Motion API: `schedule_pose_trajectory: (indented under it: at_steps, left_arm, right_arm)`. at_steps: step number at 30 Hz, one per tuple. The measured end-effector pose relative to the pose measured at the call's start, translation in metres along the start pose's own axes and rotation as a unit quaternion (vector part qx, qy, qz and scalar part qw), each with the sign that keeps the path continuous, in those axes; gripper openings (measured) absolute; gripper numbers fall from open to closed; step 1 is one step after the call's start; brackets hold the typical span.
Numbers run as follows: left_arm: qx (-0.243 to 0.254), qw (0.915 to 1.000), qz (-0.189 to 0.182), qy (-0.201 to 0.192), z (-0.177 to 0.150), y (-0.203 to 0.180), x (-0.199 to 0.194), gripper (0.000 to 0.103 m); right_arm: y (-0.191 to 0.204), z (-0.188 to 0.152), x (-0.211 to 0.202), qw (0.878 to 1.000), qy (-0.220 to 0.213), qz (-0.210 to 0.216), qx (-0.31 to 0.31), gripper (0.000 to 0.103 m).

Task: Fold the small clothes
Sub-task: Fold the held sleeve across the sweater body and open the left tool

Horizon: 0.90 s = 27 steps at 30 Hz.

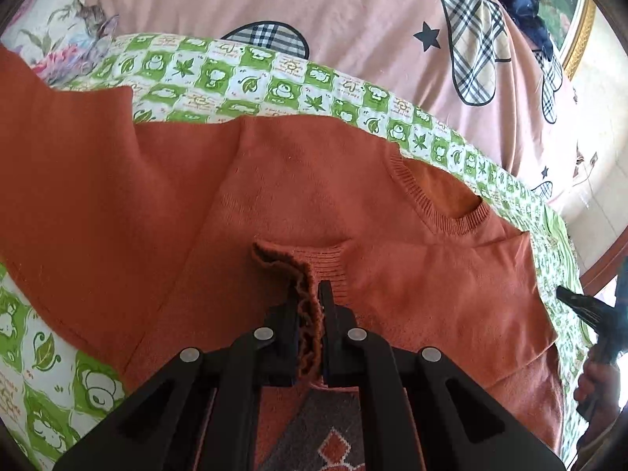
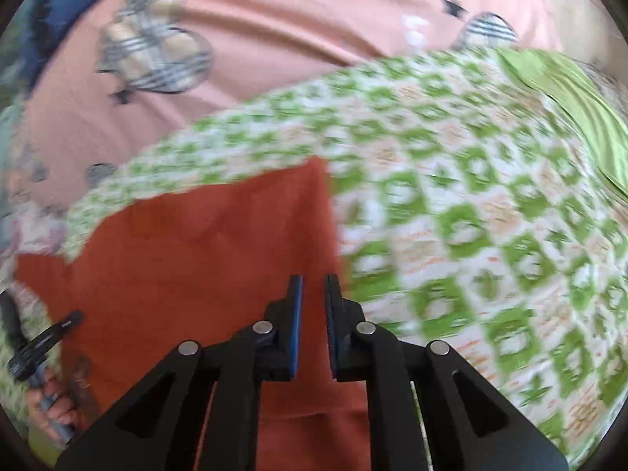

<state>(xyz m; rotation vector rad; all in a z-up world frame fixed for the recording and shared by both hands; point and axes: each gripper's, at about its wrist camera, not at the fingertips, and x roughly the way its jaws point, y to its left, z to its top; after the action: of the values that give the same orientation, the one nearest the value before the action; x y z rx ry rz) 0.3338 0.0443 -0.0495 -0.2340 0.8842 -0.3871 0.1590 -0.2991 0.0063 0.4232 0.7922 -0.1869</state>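
1. Clamping together, in the lower centre of the left wrist view, on a bunched ribbed cuff of the rust-orange knitted sweater [image 1: 274, 180]: left gripper [image 1: 310, 294], fingers closed with the wavy knit edge squeezed between them.
2. Standing slightly apart with nothing between them, lower centre of the right wrist view: right gripper [image 2: 314, 286], blue pads [image 2: 297, 314] facing each other over the sweater's plain edge.
3. Lying spread across the middle of the left view, ribbed neckline right of centre and one sleeve already lying folded across the body at the right: the sweater, with a grey-and-orange patterned panel showing at the bottom edge.
4. Resting underneath, running as a band from upper left to right: green-and-white checked quilt with frog and leaf prints [image 1: 235, 74].
5. Filling the top of both views beyond that: pink bedspread with plaid heart patches and black stars [image 1: 314, 4].
6. Blurring heavily in the right view, so exact cloth edges there hard to tell.
7. Risking slippage, judged from the small bite on stretchy ribbing: cuff pulling free mid-fold, sleeve dropping crooked.
8. Risking dragging the whole body out of line, or snagging the quilt, with the right side unpinned.
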Motion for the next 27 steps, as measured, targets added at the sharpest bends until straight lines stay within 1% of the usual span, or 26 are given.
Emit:
schedule_pose_trajectory:
  at_steps: [1,2,4,5,6,7,8,9,11,12,13,14,16,18,19,21,22,23,24,25,26,27]
  left_arm:
    - [0.000,1.0000,0.004,0.004,0.000,0.000,0.002,0.007]
    - [0.001,0.9999,0.008,0.007,0.000,-0.001,0.003,0.007]
    - [-0.001,0.9999,0.012,0.011,-0.001,0.001,0.001,0.008]
    - [-0.003,0.9998,0.015,0.011,-0.002,0.003,-0.002,0.010]
    - [-0.007,0.9997,0.019,0.012,-0.004,0.008,-0.006,0.010]
    - [-0.011,0.9995,0.027,0.010,-0.006,0.014,-0.014,0.010]
    - [-0.013,0.9992,0.039,0.004,-0.008,0.021,-0.023,0.010]
    - [-0.016,0.9987,0.048,-0.003,-0.009,0.029,-0.033,0.010]
    - [-0.035,0.9969,0.067,-0.022,-0.009,0.053,-0.055,0.010]
    - [-0.051,0.9950,0.079,-0.033,-0.007,0.067,-0.067,0.012]
    - [-0.066,0.9928,0.091,-0.042,-0.005,0.081,-0.075,0.016]
    - [-0.082,0.9896,0.106,-0.052,-0.003,0.096,-0.084,0.022]
    - [-0.110,0.9824,0.135,-0.067,0.003,0.126,-0.098,0.028]
    - [-0.133,0.9740,0.166,-0.077,0.010,0.153,-0.108,0.031]
    - [-0.147,0.9680,0.186,-0.083,0.017,0.169,-0.113,0.032]
    - [-0.166,0.9583,0.212,-0.095,0.031,0.195,-0.120,0.036]
    - [-0.175,0.9521,0.228,-0.105,0.042,0.210,-0.125,0.042]
    - [-0.181,0.9467,0.240,-0.115,0.052,0.221,-0.129,0.051]
    - [-0.186,0.9415,0.251,-0.126,0.063,0.232,-0.132,0.058]
    - [-0.192,0.9366,0.260,-0.136,0.076,0.246,-0.132,0.072]
    - [-0.194,0.9343,0.265,-0.138,0.086,0.256,-0.130,0.077]
    - [-0.194,0.9318,0.276,-0.135,0.095,0.267,-0.126,0.077]
  right_arm:
    - [0.008,-0.007,0.012,0.999,0.032,0.015,-0.010,0.022]
    - [0.008,-0.012,0.022,0.998,0.054,0.011,-0.010,0.027]
    - [-0.007,-0.023,0.041,0.995,0.092,-0.025,0.008,0.027]
    - [-0.015,-0.026,0.039,0.996,0.085,-0.008,0.031,0.026]
    - [-0.022,-0.027,0.031,0.996,0.077,0.003,0.055,0.026]
    - [-0.024,-0.027,0.022,0.995,0.071,0.005,0.070,0.027]
    - [-0.021,-0.028,0.014,0.995,0.063,0.016,0.070,0.030]
    - [-0.016,-0.029,0.003,0.996,0.051,0.038,0.064,0.032]
    - [-0.004,-0.035,-0.013,0.996,0.040,0.065,0.050,0.046]
    - [0.003,-0.038,-0.018,0.995,0.037,0.076,0.043,0.049]
    - [0.010,-0.043,-0.024,0.995,0.035,0.091,0.034,0.051]
    - [0.019,-0.046,-0.024,0.994,0.037,0.099,0.030,0.051]
    - [0.031,-0.054,-0.029,0.992,0.042,0.115,0.023,0.051]
    - [0.044,-0.061,-0.028,0.991,0.052,0.126,0.014,0.051]
    - [0.051,-0.062,-0.024,0.990,0.057,0.127,0.009,0.051]
    - [0.060,-0.070,-0.024,0.989,0.067,0.131,0.001,0.051]
    - [0.061,-0.072,-0.024,0.989,0.072,0.130,-0.001,0.051]
    - [0.064,-0.074,-0.023,0.989,0.079,0.128,-0.003,0.051]
    - [0.066,-0.074,-0.022,0.988,0.084,0.128,-0.003,0.051]
    - [0.067,-0.076,-0.022,0.988,0.087,0.130,-0.002,0.051]
    - [0.068,-0.076,-0.022,0.987,0.089,0.130,-0.002,0.051]
    - [0.069,-0.075,-0.020,0.987,0.091,0.129,-0.004,0.051]
